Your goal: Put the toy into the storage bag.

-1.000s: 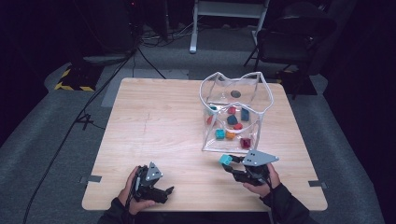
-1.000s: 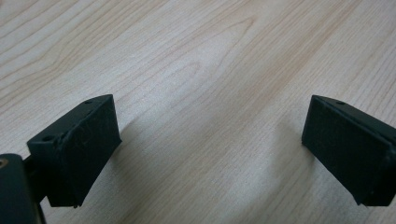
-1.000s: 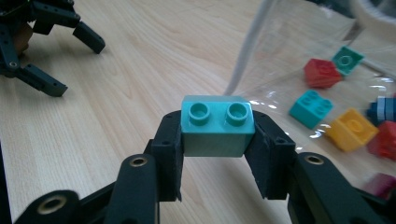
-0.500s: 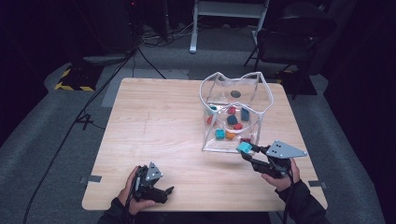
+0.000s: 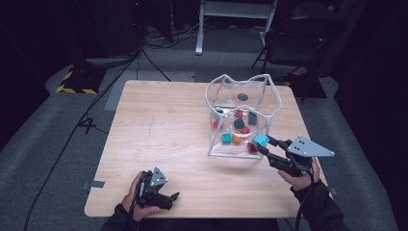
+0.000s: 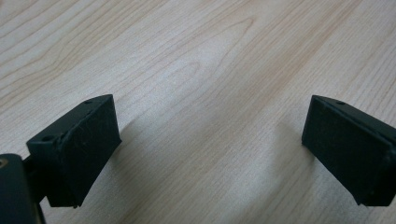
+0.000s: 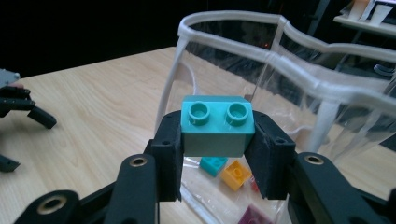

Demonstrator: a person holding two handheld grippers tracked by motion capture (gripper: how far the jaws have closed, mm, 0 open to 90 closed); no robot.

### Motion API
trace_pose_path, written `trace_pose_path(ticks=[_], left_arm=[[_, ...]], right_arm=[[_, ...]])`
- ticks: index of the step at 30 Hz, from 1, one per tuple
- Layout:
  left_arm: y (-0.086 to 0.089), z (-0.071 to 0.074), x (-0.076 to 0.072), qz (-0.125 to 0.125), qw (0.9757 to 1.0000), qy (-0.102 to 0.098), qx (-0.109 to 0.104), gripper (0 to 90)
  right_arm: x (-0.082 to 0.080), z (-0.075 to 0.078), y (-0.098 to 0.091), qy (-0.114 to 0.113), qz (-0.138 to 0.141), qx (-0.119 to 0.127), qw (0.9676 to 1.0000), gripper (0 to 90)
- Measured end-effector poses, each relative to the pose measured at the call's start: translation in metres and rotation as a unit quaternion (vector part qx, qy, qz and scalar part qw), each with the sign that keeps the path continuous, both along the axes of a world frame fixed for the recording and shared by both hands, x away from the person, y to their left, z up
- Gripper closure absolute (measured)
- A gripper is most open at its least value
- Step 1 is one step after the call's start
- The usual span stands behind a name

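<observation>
Over at seven o'clock on the pale wooden table (image 5: 163,125), the left gripper (image 5: 166,197) rests low in the person's hand, its black jaws spread wide with nothing but bare wood grain between them in the left gripper view. Moving right, at the centre-right of the table stands the clear soft plastic bag with a white rim (image 5: 240,115), and several small coloured bricks lie loose on its bottom. At four o'clock, the right gripper (image 7: 217,140) is pinching a teal two-stud plastic brick (image 7: 217,126), one pad on each short end, studs facing up, the brick sitting square between the jaw tips and hanging just outside the bag's near wall, below its rim. That brick looks light, rigid and smooth-sided, so I'd say flat end faces are the right place to grip, and a loose squeeze could let it slide. The bag's wall looks floppy; a nudge would likely buckle it.
</observation>
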State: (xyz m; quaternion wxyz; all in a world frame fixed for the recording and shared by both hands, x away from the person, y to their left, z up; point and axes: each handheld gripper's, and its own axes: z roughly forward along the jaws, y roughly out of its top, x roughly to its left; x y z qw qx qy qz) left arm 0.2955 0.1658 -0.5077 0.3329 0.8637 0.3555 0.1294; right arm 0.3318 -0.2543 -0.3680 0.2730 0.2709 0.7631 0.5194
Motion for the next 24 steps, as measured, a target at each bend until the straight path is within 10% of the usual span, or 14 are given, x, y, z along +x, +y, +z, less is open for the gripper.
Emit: trace_pose_path(ticks=[14,24], left_arm=[[0.0,0.0,0.0,-0.001,1.0,0.0,0.001,4.2],[0.0,0.0,0.0,0.0,1.0,0.001,-0.001,4.2]], right_arm=[[0.014,0.057,0.002,-0.047,-0.024,0.019,0.9984,59.0],[0.033,0.067,0.011,-0.049,-0.049,0.006,0.9976,59.0]])
